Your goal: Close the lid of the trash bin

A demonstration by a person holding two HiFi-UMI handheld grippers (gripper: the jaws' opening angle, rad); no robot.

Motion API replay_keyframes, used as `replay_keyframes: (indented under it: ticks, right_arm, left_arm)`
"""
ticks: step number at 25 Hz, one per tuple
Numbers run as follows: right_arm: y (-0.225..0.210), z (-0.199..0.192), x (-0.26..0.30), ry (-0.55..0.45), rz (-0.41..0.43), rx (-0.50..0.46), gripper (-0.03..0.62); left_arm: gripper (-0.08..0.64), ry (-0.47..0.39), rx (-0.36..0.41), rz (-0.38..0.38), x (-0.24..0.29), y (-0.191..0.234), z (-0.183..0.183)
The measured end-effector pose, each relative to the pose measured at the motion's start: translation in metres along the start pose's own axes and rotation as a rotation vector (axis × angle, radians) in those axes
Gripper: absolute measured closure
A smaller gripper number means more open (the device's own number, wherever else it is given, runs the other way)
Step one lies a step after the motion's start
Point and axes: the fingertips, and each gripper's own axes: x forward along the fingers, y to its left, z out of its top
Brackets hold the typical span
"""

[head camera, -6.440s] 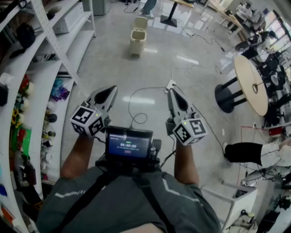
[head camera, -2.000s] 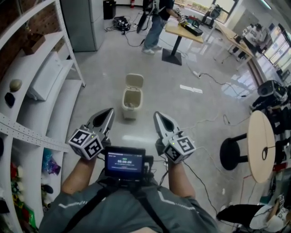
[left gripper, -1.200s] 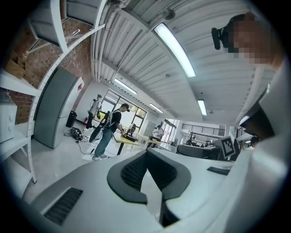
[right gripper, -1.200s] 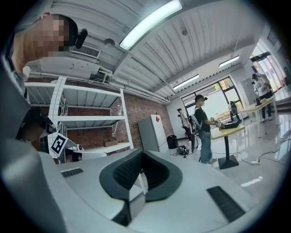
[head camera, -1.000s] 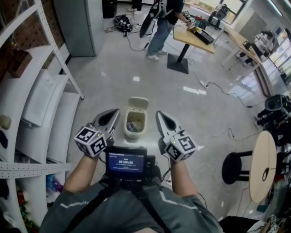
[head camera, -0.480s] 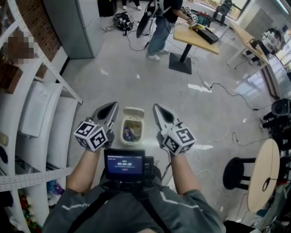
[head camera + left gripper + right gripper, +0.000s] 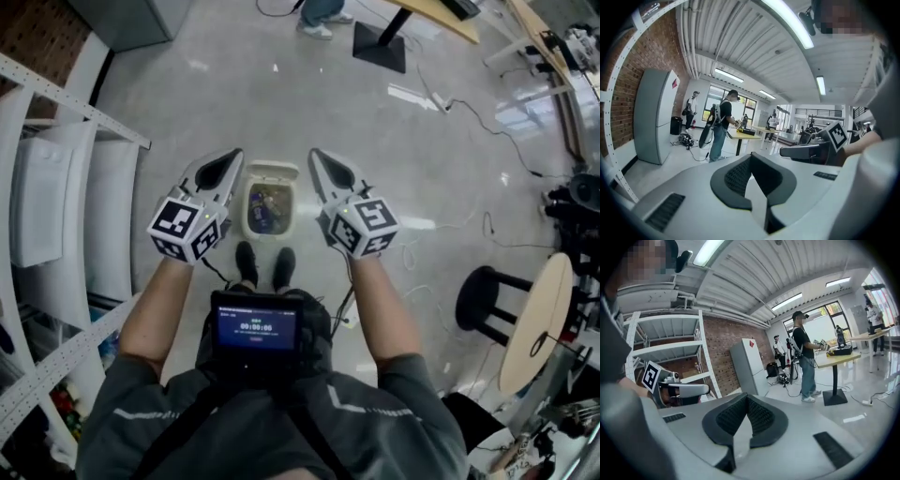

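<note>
The cream trash bin point(image 7: 249, 217) stands on the floor just ahead of my shoes, seen from straight above in the head view. Its hinged lid point(image 7: 274, 172) stands open on the far side, and rubbish shows inside. My left gripper point(image 7: 226, 163) hovers over the bin's left edge and my right gripper point(image 7: 320, 161) over its right edge, both well above it. Each has its jaws together with nothing held. The left gripper point(image 7: 751, 157) and the right gripper point(image 7: 746, 398) look out level across the room in their own views, and the bin is out of sight there.
White shelving point(image 7: 56, 197) runs along the left. A black stool point(image 7: 483, 298) and a round wooden table point(image 7: 531, 321) stand at the right. Cables point(image 7: 450, 98) trail over the glossy floor beyond. A person stands at a desk point(image 7: 834, 352) further off.
The bin has come from far across the floor to right below and between the grippers. The head view now looks steeply down. The grippers keep their pose.
</note>
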Motion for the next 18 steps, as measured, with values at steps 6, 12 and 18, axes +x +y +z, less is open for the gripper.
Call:
replay_keyframes:
  ticks: [6, 12, 18]
  right_arm:
    - [-0.037, -0.078, 0.063, 0.134, -0.033, 0.051, 0.581]
    - [-0.058, -0.144, 0.105, 0.221, -0.066, 0.115, 0.581]
    - [-0.084, -0.197, 0.126, 0.307, -0.108, 0.165, 0.581]
  left_arm:
    - [0.566, 0.063, -0.098, 0.106, 0.036, 0.068, -0.076]
    - [0.565, 0.197, -0.194, 0.098, 0.074, 0.097, -0.156]
    - [0.565, 0.324, -0.251, 0.075, 0.106, 0.102, -0.216]
